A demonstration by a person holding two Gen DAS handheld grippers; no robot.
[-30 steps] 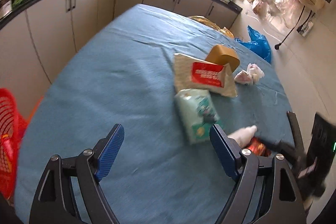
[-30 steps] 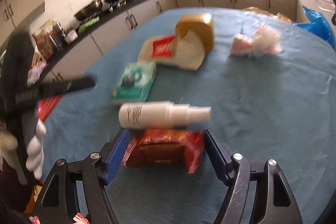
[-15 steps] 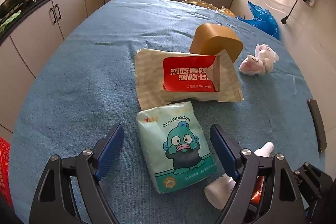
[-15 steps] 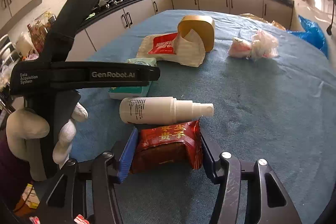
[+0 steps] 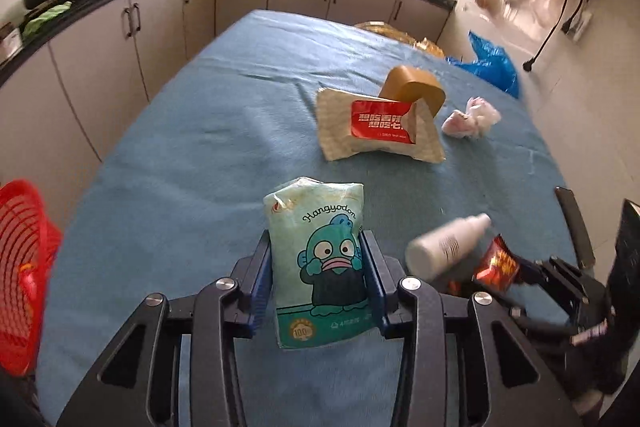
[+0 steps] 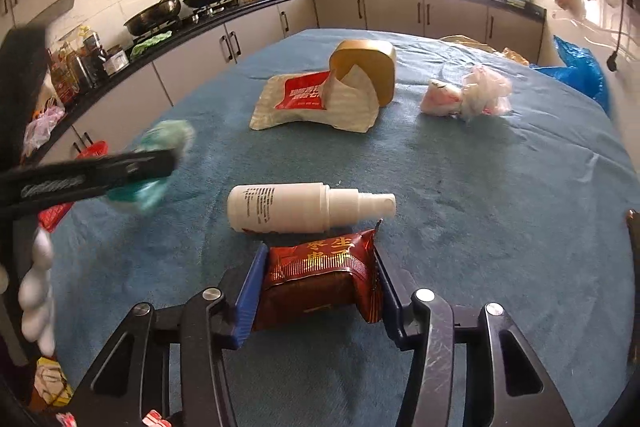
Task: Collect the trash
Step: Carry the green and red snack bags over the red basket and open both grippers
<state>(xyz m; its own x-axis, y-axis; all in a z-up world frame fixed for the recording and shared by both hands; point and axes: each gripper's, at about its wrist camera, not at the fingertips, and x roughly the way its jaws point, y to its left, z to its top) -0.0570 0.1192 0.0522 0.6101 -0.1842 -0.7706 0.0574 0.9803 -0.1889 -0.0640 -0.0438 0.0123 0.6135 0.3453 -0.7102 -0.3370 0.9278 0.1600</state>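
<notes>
Tissue pack (image 5: pixel 320 263) is clamped in left gripper (image 5: pixel 318 279), jaws just closed; red snack wrapper (image 6: pixel 320 283) is pinched by right gripper (image 6: pixel 318 291), lifted off surface (image 6: pixel 480 187). Both should be carried level to red basket (image 5: pixel 22 267), grip kept firm.

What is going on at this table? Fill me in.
A person is collecting trash from the blue-covered table. The left hand-held gripper has just closed on a pale green tissue pack; the right hand-held gripper has closed on a red snack packet. A white spray bottle, wet-wipe pack and crumpled wrappers remain.
</notes>
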